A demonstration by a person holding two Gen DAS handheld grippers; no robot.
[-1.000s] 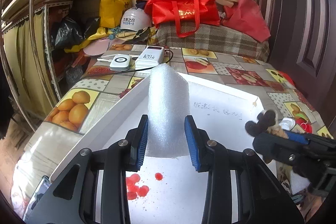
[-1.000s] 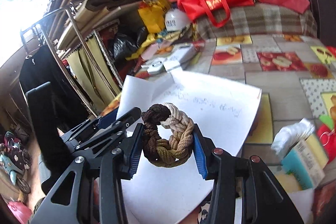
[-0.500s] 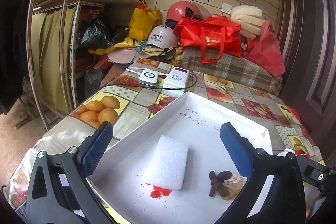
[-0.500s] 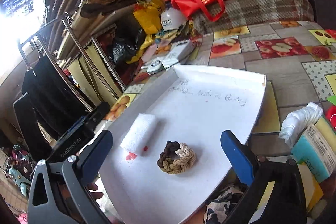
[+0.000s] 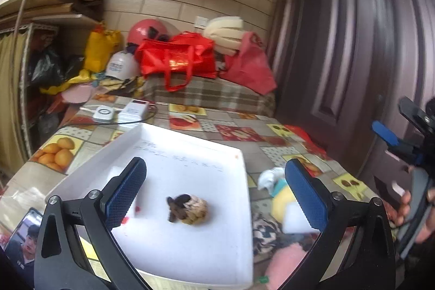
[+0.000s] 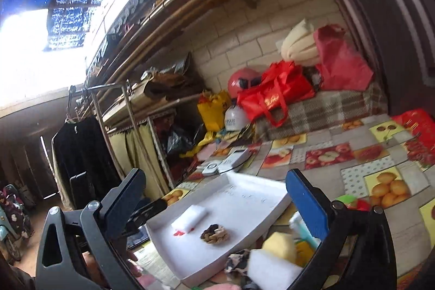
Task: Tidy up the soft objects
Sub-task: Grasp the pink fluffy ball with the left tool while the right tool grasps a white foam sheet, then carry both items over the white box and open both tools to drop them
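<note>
Both grippers let go and I've pulled back: left gripper [image 5: 214,185] and right gripper [image 6: 214,195] gape empty, rope knot [image 5: 189,208] beside foam block [image 6: 189,218] mid-tray [image 5: 239,235].

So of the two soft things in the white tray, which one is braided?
The brown and beige rope knot. The white foam block beside it is plain and smooth, lying by the red spots.

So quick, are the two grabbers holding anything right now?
Left gripper: open, holding nothing.
Right gripper: open, holding nothing.
</note>
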